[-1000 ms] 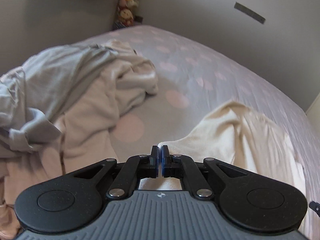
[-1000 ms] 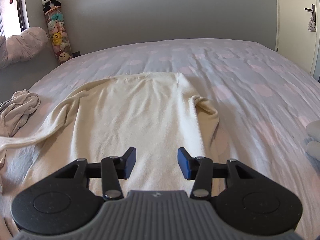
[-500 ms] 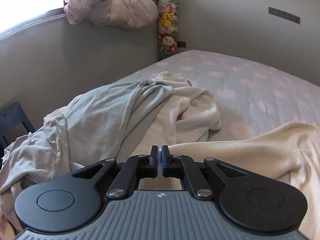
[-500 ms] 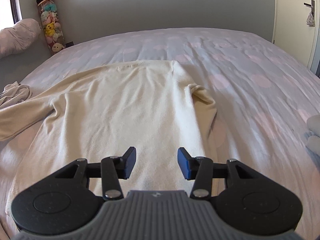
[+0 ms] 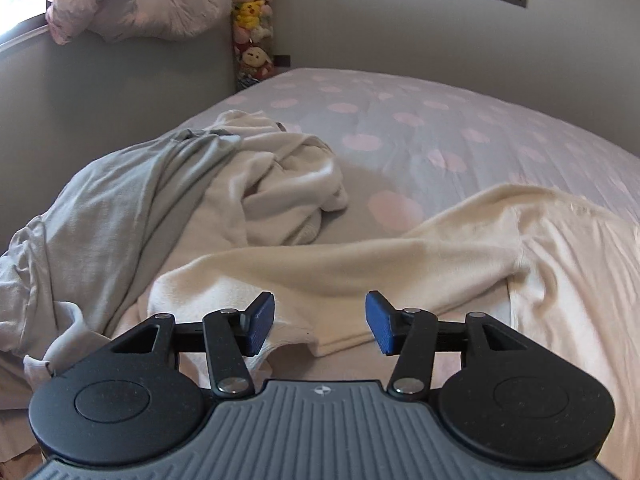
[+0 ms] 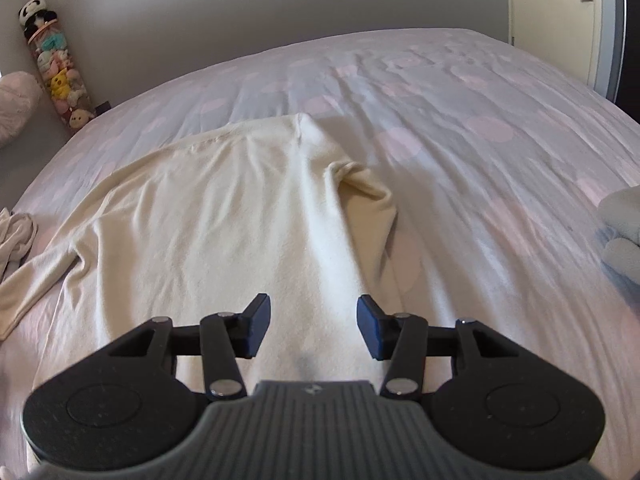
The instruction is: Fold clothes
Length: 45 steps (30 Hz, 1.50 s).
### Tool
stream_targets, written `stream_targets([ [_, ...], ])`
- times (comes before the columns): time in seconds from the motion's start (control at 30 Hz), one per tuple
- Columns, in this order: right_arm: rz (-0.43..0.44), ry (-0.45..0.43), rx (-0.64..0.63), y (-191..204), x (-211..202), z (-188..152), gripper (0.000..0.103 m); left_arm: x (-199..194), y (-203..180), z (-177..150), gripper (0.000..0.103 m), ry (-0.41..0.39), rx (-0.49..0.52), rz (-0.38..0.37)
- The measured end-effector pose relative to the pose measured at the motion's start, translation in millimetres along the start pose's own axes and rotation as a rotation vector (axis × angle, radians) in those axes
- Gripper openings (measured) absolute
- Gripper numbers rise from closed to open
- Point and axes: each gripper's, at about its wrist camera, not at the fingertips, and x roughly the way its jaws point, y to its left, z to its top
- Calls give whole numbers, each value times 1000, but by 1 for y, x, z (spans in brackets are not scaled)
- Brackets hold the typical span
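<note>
Right wrist view: cream sweater (image 6: pixel 224 216) spread flat on bed (image 6: pixel 460 92), right sleeve (image 6: pixel 368 188) doubled against body. Left sleeve (image 5: pixel 340 264) now stretched sideways toward clothes pile (image 5: pixel 132 208); left gripper (image 5: pixel 320 322) fingers, pinched shut half second ago, now wide, cuff released. Right gripper (image 6: pixel 313 326) wide, empty, over hem. Sleeve laid out, likely ready for folding in

Cream sweater (image 6: pixel 224 216) lies flat on the bed, one sleeve (image 5: pixel 340 256) stretched sideways, apparently face-down.
</note>
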Motion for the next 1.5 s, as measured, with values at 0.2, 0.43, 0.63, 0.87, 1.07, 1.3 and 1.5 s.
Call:
stream_targets([
  [0.2,-97,-28,-5,-30,0,19,54,13,-24,-7,49,96,76,-78],
  [0.43,-188,-77,131,-84,7,22,56,17,-53,-13,49,138,181,-150],
  [0.63,-186,-81,281,-113,20,17,55,20,-55,-16,49,168,183,-158],
  [0.87,-110,-64,362,-118,37,14,55,19,-64,-17,49,168,184,-195],
  [1.07,-41,-16,344,-104,45,9,53,25,-87,-21,49,192,234,-198],
  [1.3,40,40,324,-87,53,4,40,25,-118,-29,49,199,319,-232],
  [1.5,79,115,351,-86,47,-5,32,25,-130,-39,49,212,404,-224],
])
